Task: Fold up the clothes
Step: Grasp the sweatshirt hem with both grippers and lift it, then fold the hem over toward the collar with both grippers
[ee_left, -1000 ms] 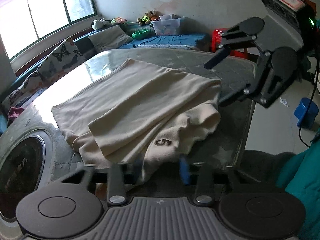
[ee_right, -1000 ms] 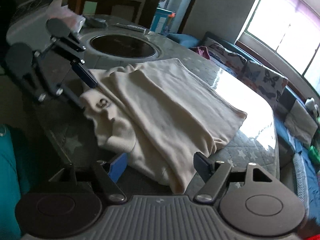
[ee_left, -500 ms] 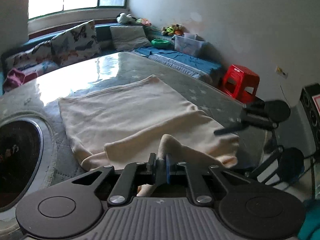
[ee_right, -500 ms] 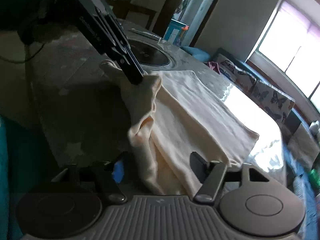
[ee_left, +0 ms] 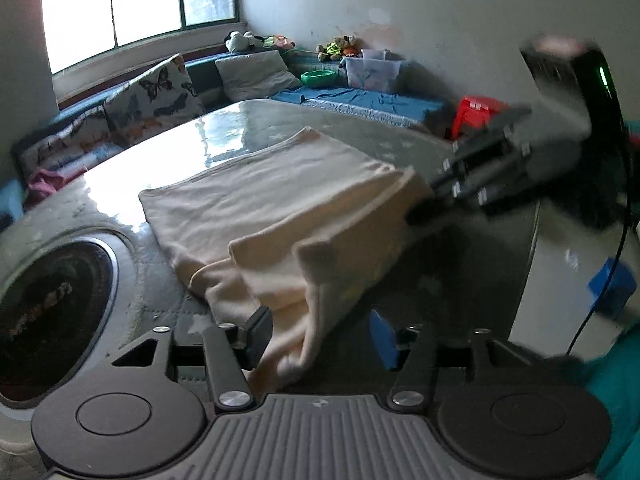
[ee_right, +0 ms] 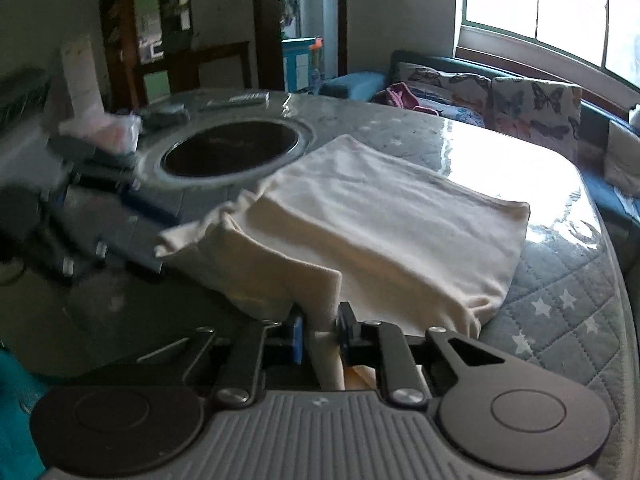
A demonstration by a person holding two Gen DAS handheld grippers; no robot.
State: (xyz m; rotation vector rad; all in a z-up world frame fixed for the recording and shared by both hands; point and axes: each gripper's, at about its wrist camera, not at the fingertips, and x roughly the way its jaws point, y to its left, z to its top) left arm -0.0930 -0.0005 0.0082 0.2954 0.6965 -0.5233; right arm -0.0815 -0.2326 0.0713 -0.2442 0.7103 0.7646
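garment (ee_left: 280,200): cream knit, lies on the table, far half flat, near edge lifted into a raised fold; also seen from the right wrist (ee_right: 400,232)
near edge: hangs off the table surface, one corner droops between the left fingers, other corner pinched by the right fingers
left gripper (ee_left: 320,338): fingers spread apart, cloth drapes loosely between them against the left-side finger (ee_left: 258,334); blue pad on the other finger (ee_left: 382,338) is apart from the cloth; not grasping
left gripper, right-wrist view (ee_right: 132,216): blurred, at the garment's lifted corner; contact there cannot be told
right gripper (ee_right: 320,326): fingers clenched on a bunched bit of garment edge, cloth runs down between them
right gripper, left-wrist view (ee_left: 432,200): blurred, at the garment's right corner, which is raised above the table
table (ee_right: 560,300): quilted star-print cover under glossy clear sheet, strong window glare on far part
round inset (ee_right: 232,152): dark, circular, set in the table, just beside the garment's left side
cushions (ee_left: 156,92): butterfly print, on bench behind the table under the window
red stool (ee_left: 476,110): beyond the table's far right corner
plastic bin (ee_left: 372,72): on bench by the wall, soft toys near it
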